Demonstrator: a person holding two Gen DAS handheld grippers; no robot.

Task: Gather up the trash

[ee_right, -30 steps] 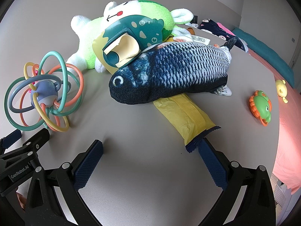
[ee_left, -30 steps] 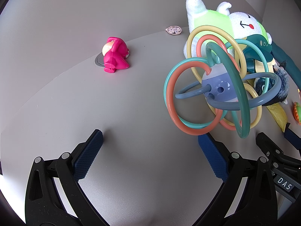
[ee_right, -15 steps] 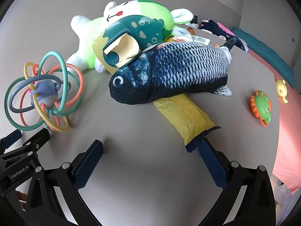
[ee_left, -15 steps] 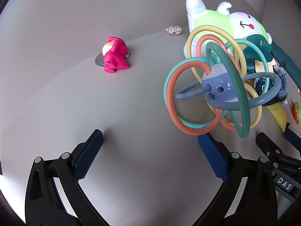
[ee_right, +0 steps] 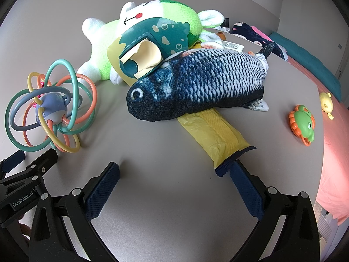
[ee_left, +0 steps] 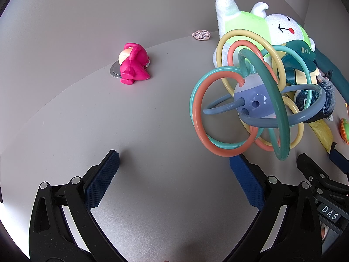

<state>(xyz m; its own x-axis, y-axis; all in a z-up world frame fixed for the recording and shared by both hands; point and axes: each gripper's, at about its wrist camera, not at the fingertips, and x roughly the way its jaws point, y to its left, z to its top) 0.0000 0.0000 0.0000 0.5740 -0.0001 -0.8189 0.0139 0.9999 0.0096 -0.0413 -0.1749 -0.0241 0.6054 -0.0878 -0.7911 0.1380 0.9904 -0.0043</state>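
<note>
A yellow snack wrapper [ee_right: 214, 138] with a dark blue torn end lies flat on the grey table, its far end under a blue plush fish [ee_right: 196, 89]; part of it shows in the left wrist view [ee_left: 322, 133]. My right gripper [ee_right: 174, 168] is open and empty, its right fingertip [ee_right: 237, 168] just beside the wrapper's near end. My left gripper [ee_left: 174, 159] is open and empty over bare table, left of a ring rattle ball [ee_left: 255, 100]. A small crumpled wrapper [ee_left: 201, 35] lies far back by the wall.
A green and white plush [ee_right: 130, 35] with a teal dinosaur toy [ee_right: 157, 43] lies behind the fish. The rattle [ee_right: 50, 107] sits at the left. A pink figure [ee_left: 133, 65] stands far left. A green and orange toy [ee_right: 303, 124] and a yellow duck [ee_right: 326, 101] lie near the right table edge.
</note>
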